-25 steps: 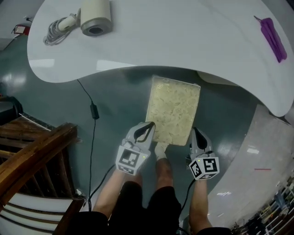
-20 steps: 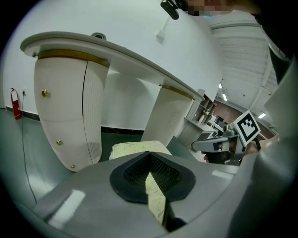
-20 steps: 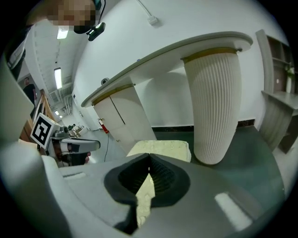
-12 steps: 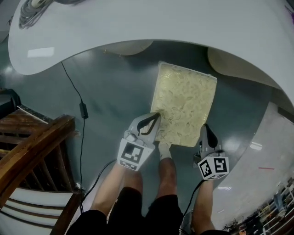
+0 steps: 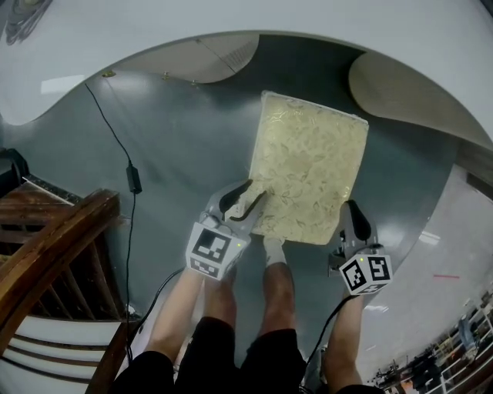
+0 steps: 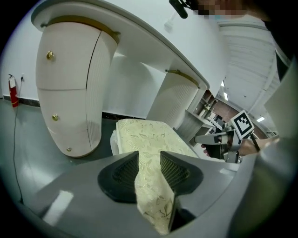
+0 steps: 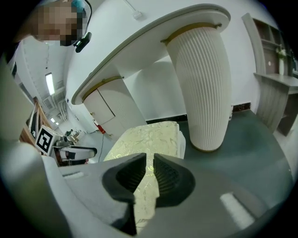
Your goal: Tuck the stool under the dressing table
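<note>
The stool (image 5: 308,173) has a cream floral cushion and stands on the grey floor, in the curved recess of the white dressing table (image 5: 231,23). My left gripper (image 5: 248,202) is at the stool's near left corner. In the left gripper view the cushion's corner (image 6: 149,186) fills the gap of the left gripper (image 6: 149,160), whose jaws are opening. My right gripper (image 5: 353,223) is at the near right corner. In the right gripper view the right gripper (image 7: 150,162) has a narrow gap with the cushion edge (image 7: 144,195) in it, and its jaws are opening too.
A dark wooden chair (image 5: 54,254) stands at the left, with a black cable (image 5: 132,178) across the floor beside it. A white drawer pedestal (image 6: 70,93) and a fluted pedestal (image 7: 205,83) flank the stool. The person's legs (image 5: 269,308) are just behind the stool.
The view has dropped: the tabletop with the hair dryer slid out at the top, and the table's underside and pedestals now show. Both grippers stay at the stool's near corners.
</note>
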Action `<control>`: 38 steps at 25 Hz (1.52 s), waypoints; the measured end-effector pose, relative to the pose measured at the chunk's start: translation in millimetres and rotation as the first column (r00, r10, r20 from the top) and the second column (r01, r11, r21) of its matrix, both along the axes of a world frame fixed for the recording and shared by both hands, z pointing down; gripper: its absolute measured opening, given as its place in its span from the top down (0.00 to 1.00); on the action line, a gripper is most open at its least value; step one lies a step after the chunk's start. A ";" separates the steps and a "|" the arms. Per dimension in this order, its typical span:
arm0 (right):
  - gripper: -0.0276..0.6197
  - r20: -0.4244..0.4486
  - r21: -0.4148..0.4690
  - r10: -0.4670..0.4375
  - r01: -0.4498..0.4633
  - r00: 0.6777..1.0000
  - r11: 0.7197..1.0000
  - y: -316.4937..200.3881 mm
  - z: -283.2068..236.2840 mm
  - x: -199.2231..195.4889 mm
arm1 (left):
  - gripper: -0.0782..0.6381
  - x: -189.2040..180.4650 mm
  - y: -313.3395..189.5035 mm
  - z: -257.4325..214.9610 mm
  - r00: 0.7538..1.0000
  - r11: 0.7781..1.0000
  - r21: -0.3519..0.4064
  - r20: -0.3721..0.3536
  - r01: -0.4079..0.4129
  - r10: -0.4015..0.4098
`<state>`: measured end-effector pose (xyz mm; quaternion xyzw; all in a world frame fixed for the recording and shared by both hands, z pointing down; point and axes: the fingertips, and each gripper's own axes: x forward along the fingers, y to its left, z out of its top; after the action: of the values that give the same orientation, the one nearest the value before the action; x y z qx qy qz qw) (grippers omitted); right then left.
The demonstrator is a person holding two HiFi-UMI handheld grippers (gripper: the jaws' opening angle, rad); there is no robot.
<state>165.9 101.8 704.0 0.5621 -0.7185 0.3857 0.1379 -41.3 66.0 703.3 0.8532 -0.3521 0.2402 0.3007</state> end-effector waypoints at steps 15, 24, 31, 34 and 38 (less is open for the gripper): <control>0.38 0.199 -0.213 -0.057 0.100 0.978 0.972 13.2 64.6 -1.6 | 0.21 13.3 13.6 59.7 0.998 0.957 -0.289 -0.055 0.004 -0.021; 0.31 0.369 -0.253 -0.056 0.159 0.928 0.954 17.1 82.6 -9.8 | 0.19 19.9 30.2 83.4 0.995 0.922 -0.383 -0.102 -0.054 0.016; 0.27 0.426 -0.254 -0.070 0.194 0.902 0.948 14.8 91.2 -13.8 | 0.16 31.0 27.9 89.2 0.993 0.913 -0.405 -0.122 -0.051 0.001; 0.26 0.431 -0.247 -0.085 0.208 0.898 0.946 13.5 92.6 -15.1 | 0.14 31.2 26.3 90.1 0.993 0.916 -0.398 -0.120 -0.039 -0.011; 0.25 0.423 -0.247 -0.087 0.208 0.902 0.947 11.5 91.4 -16.0 | 0.13 32.4 25.4 90.5 0.993 0.923 -0.385 -0.114 -0.022 -0.024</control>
<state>149.9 113.2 795.4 0.3870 -0.7088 0.5822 0.0942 -8.9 91.4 793.8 0.7898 -0.2805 0.2545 0.4825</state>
